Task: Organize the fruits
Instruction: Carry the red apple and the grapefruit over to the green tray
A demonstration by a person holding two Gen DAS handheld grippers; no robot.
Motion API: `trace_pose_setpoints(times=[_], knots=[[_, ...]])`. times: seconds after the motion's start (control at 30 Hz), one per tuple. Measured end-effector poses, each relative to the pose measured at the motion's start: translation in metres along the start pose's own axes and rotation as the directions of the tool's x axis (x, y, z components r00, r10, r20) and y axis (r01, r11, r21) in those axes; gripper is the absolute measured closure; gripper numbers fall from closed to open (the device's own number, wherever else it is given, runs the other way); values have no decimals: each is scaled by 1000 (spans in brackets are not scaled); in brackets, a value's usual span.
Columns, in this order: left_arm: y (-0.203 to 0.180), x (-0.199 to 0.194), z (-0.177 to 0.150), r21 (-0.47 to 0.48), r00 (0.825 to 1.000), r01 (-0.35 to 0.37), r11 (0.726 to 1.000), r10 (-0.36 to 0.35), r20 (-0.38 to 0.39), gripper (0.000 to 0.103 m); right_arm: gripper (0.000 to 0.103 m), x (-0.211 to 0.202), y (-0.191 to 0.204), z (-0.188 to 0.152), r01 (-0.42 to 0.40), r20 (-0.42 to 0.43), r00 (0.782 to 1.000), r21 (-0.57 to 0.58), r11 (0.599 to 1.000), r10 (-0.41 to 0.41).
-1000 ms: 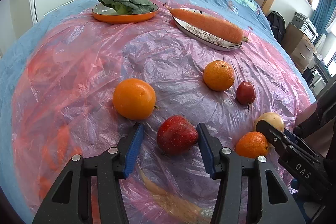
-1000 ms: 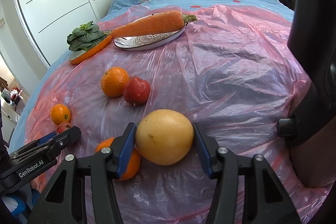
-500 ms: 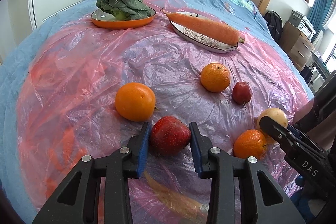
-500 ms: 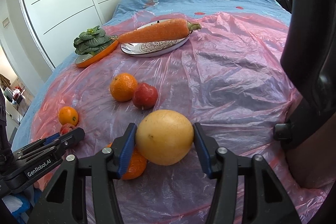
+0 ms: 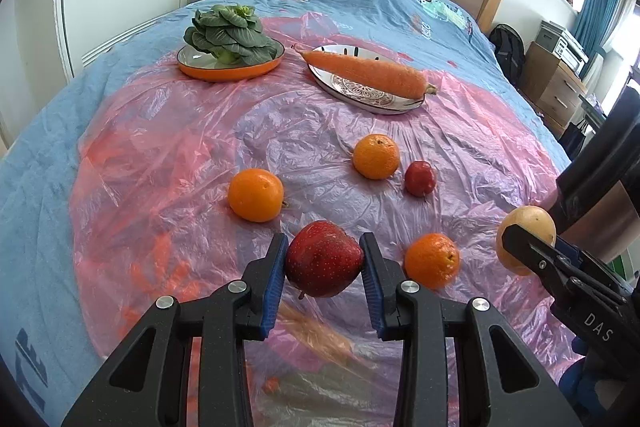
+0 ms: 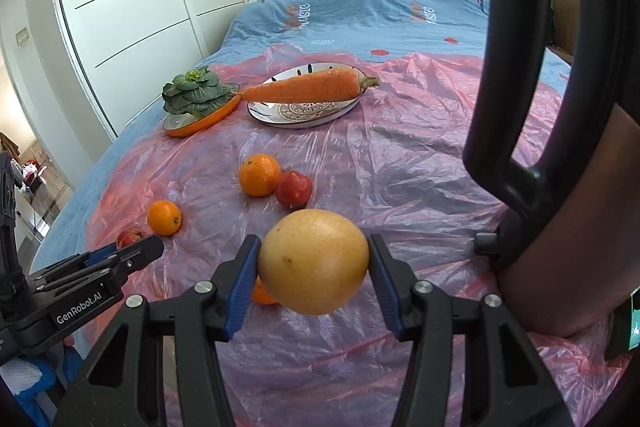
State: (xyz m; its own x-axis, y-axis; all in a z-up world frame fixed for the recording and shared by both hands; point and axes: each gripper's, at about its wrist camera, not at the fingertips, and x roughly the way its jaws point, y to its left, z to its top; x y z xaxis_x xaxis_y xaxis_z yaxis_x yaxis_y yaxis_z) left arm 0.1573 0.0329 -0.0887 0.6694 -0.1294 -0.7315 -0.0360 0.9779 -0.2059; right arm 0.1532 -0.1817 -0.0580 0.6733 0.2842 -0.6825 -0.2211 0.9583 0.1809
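Pink crinkled plastic sheet [image 5: 192,147] covers the blue bed; near its front edge, left tongs [image 5: 323,277] pinch a dark red apple [image 5: 323,259] while right tongs [image 6: 313,269] clamp a large yellow grapefruit [image 6: 313,261], both lifted.

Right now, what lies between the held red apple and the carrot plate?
Left wrist view: only wrinkled pink plastic sheet between red apple and carrot plate; an orange sits left, another orange right.
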Motion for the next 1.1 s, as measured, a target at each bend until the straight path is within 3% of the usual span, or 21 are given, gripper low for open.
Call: trace_pose_setpoints(times=[0.37, 0.63, 1.1], knots=[[-24, -43, -19, 49, 999, 35, 998, -36, 0, 72, 8, -51, -5, -26, 20, -2, 1000, 2, 1000, -20], [-62, -72, -34, 117, 996, 85, 990, -85, -1, 72, 8, -89, -20, -45, 53, 9, 999, 16, 998, -53], [-160, -104, -48, 242, 979, 205, 948, -201, -40, 72, 8, -155, -96, -61, 138, 67, 987, 113, 984, -146]])
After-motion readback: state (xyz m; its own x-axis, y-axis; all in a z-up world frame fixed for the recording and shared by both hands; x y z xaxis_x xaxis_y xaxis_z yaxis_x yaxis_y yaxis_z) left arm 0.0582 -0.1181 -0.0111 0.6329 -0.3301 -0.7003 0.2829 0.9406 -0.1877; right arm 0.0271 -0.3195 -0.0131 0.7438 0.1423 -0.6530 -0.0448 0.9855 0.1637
